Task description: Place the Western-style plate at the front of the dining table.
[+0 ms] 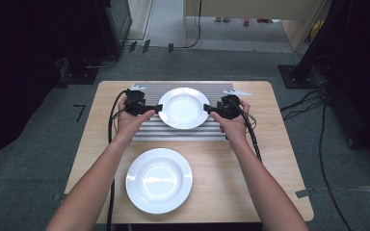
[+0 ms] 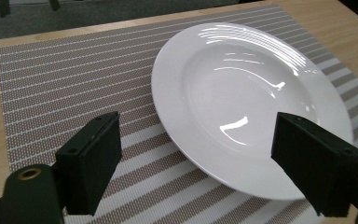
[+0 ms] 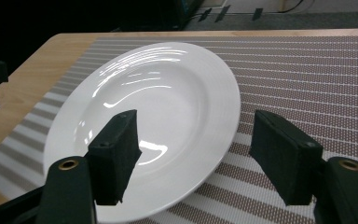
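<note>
Two white plates sit on the wooden table (image 1: 274, 144): one plate (image 1: 183, 108) on the single striped placemat (image 1: 149, 129) at the far side, a second plate (image 1: 159, 180) on bare wood nearer the person. Two grippers flank the far plate (one per side), left gripper (image 1: 158, 109) and right gripper (image 1: 205, 108), both with jaws spread wide, grasping nothing.

wooden table (image 1: 270, 159) carries a striped placemat (image 1: 183, 132) and near plate (image 1: 159, 180).
</note>
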